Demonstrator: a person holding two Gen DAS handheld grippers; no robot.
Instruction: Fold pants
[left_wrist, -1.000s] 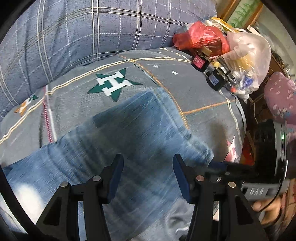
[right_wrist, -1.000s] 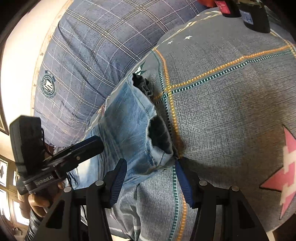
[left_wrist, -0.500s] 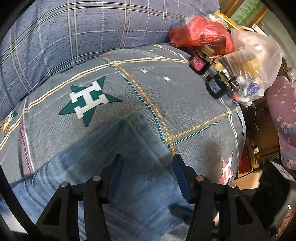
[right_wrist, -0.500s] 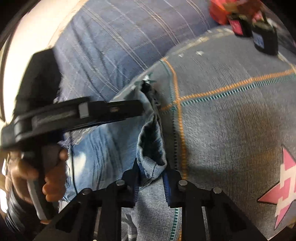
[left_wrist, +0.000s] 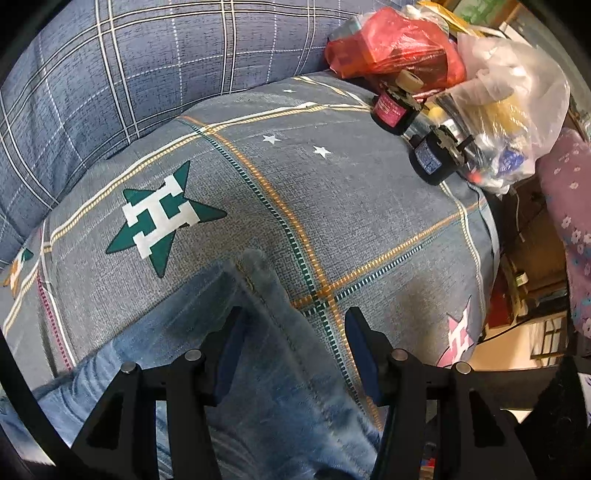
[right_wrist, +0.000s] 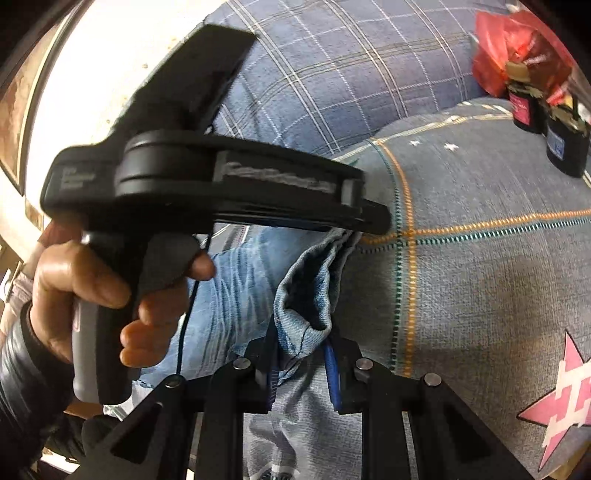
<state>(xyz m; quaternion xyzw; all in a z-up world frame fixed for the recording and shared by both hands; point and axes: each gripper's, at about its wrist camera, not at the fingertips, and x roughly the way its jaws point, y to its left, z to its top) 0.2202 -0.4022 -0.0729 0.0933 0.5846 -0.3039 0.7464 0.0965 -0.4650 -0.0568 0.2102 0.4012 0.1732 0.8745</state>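
Blue jeans (left_wrist: 258, 369) lie on a grey star-patterned bed cover (left_wrist: 351, 206). In the left wrist view my left gripper (left_wrist: 293, 350) is open, its jaws on either side of the jeans' hem edge, just above the denim. In the right wrist view my right gripper (right_wrist: 301, 365) is shut on a bunched denim hem (right_wrist: 306, 295). The left gripper (right_wrist: 369, 221) shows there too, held in a hand, its tip at the far end of the same hem.
A blue plaid pillow (left_wrist: 129, 74) lies along the back. Two small black jars (left_wrist: 391, 110) (left_wrist: 432, 162), a red bag (left_wrist: 391, 44) and a clear plastic bag (left_wrist: 502, 103) sit at the far right bed corner. The bed edge drops off on the right.
My right gripper closed on the jeans hem and lifted it. My left gripper moved forward over the jeans to the hem's far end and stayed open.
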